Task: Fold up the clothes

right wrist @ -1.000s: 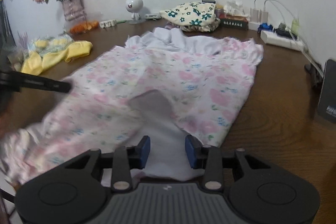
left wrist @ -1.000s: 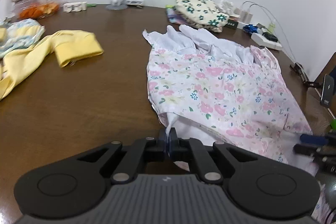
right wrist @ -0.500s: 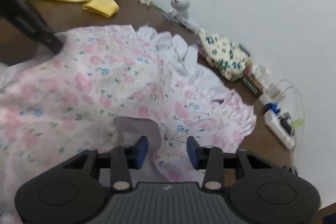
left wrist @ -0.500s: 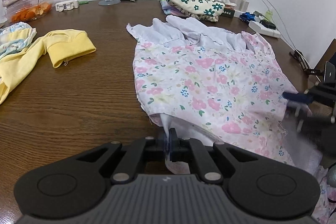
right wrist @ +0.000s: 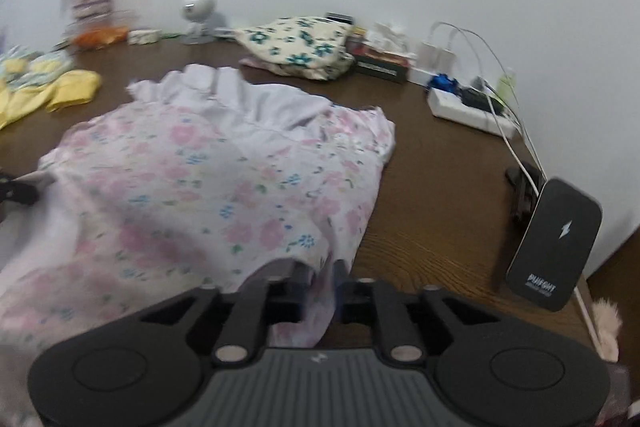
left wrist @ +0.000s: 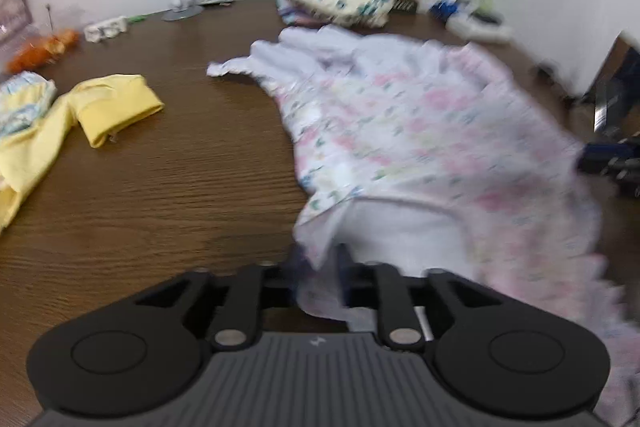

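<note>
Both corners of the floral garment [right wrist: 208,183] are between the jaws right now, one in each hand-held gripper, and the cloth lies spread across the brown table [left wrist: 160,195], its white ruffled end pointing toward the far wall. The left hand-held gripper [left wrist: 320,267] has a fold of the white lining between its fingers, and its jaws are opening to a narrow gap, so the grip looks to be letting go. The same goes on the other side: the right hand-held gripper [right wrist: 322,281] has the near corner hanging between its fingers, with its jaws opening too.

So where are we? By the look of it, this piece is laid out and hardly folded at all; most of its folding is left. Over by the wall a cream flowered piece [right wrist: 296,47] sits in a neat pile on other cloth, which I'd take as work already done. Off to the left, a yellow garment [left wrist: 80,115] lies loose and crumpled beside another pale one, and I'd guess both are waiting their turn.
</note>
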A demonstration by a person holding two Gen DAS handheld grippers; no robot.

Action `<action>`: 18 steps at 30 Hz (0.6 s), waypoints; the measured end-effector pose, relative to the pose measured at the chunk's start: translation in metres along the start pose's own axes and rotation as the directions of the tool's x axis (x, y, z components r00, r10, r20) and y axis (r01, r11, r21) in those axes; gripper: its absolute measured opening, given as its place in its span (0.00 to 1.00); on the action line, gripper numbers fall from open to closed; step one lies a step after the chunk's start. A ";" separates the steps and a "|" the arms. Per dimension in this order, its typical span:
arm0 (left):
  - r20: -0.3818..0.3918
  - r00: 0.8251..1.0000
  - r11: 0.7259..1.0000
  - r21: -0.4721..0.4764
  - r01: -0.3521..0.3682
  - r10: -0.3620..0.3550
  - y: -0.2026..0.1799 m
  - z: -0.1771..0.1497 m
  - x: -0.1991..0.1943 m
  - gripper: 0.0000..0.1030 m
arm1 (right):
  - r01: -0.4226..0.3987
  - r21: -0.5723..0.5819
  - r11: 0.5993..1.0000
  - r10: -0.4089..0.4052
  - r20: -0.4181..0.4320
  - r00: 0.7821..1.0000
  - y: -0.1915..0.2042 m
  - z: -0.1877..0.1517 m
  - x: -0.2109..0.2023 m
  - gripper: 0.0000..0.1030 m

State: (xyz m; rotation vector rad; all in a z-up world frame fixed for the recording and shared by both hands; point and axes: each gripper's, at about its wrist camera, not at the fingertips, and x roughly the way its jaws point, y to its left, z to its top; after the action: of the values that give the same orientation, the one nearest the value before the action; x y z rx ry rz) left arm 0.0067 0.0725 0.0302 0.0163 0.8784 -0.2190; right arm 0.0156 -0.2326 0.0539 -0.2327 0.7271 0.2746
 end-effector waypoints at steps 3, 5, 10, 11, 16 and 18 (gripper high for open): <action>0.036 0.999 1.000 -0.004 0.020 -0.020 0.010 0.015 -0.006 0.40 | -0.051 0.032 0.998 0.049 0.062 0.997 -0.014 0.012 -0.023 0.43; 0.026 0.996 0.996 -0.027 0.084 -0.083 0.020 0.034 0.009 0.49 | -0.068 0.074 0.995 0.061 0.090 0.994 -0.026 0.027 -0.020 0.45; -0.024 0.995 0.992 -0.078 0.096 -0.098 0.030 0.081 0.067 0.49 | -0.093 0.167 0.982 0.094 0.002 0.996 -0.036 0.068 0.061 0.45; -0.032 0.995 0.992 -0.089 0.094 -0.097 0.032 0.089 0.078 0.49 | -0.098 0.169 0.981 0.104 -0.023 0.994 -0.033 0.073 0.080 0.44; -0.042 0.993 0.972 -0.211 0.099 -0.110 0.055 0.121 0.126 0.49 | -0.012 0.242 0.970 0.031 -0.076 0.997 -0.036 0.077 0.117 0.00; -0.023 0.994 0.966 -0.239 0.099 -0.107 0.063 0.126 0.132 0.51 | 0.007 0.331 0.944 0.006 -0.038 0.999 -0.056 0.074 0.113 0.01</action>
State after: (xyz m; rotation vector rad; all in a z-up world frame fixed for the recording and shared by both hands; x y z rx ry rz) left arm 0.1965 0.0968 0.0055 -0.2495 0.9380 -0.2100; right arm 0.1605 -0.2441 0.0370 0.0824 0.7994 0.1437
